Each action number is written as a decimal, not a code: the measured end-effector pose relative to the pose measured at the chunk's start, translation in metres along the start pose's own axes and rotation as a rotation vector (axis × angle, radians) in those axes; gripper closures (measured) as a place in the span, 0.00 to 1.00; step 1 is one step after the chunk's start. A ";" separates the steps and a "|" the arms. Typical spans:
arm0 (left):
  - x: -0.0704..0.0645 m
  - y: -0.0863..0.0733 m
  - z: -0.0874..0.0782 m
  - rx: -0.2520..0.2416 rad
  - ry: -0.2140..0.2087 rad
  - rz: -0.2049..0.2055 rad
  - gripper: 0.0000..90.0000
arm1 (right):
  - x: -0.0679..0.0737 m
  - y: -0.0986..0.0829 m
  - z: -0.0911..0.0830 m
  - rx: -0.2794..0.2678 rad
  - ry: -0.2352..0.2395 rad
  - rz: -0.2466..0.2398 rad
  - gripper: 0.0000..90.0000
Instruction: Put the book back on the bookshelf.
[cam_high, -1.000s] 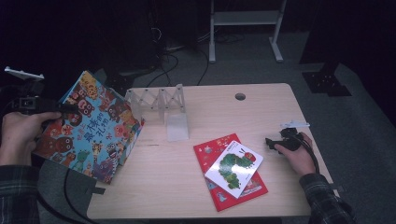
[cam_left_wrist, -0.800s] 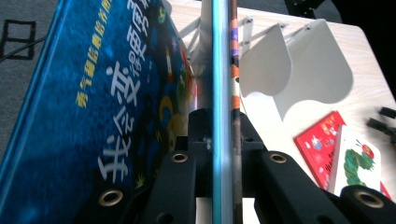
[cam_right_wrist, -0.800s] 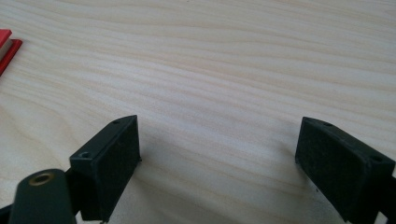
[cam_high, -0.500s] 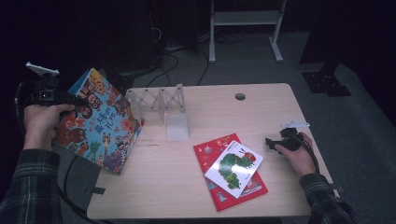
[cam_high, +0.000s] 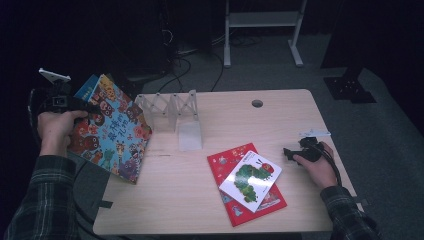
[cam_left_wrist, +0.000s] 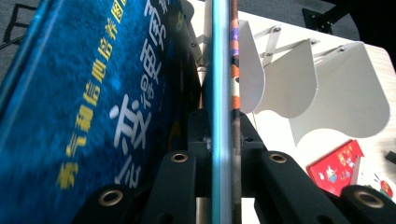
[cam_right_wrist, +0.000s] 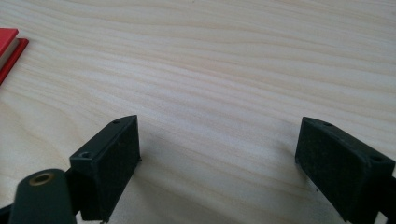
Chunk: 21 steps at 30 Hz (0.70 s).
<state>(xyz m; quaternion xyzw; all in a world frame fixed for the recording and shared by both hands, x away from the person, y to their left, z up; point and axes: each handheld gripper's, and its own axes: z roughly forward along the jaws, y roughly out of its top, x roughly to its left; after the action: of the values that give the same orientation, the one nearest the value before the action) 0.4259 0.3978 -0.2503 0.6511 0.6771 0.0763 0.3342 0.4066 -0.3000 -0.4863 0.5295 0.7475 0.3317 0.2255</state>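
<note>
Glossy card covers: the picture book (cam_high: 111, 127) is thin, stiff and slick, held off the tabletop's (cam_high: 300, 125) left edge, my left tool (cam_left_wrist: 219, 140) pinching its edge; grip deeper or it swings. Right tool (cam_right_wrist: 217, 163) rests spread

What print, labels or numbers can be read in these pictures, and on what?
Blue book clamped in the left gripper: yellow and white Chinese characters, too skewed to quote.
The same book's picture cover, in the high view: white title, too small to read.
Caterpillar book: print too small.
Red book: print too small.
Book rack: no print.
</note>
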 end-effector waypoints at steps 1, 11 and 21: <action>-0.001 0.001 0.002 0.000 0.003 0.002 0.90 | 0.000 0.000 0.000 0.001 0.001 0.002 0.14; -0.012 0.007 0.010 0.002 0.035 0.010 0.89 | 0.001 0.000 0.000 0.000 0.006 -0.005 0.14; -0.027 0.013 0.025 0.057 0.079 0.037 0.89 | 0.003 0.000 0.001 0.000 0.010 -0.008 0.14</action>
<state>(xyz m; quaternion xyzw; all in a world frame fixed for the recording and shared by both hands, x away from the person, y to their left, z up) 0.4490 0.3662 -0.2529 0.6692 0.6796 0.0887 0.2871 0.4065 -0.2973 -0.4864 0.5250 0.7506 0.3334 0.2231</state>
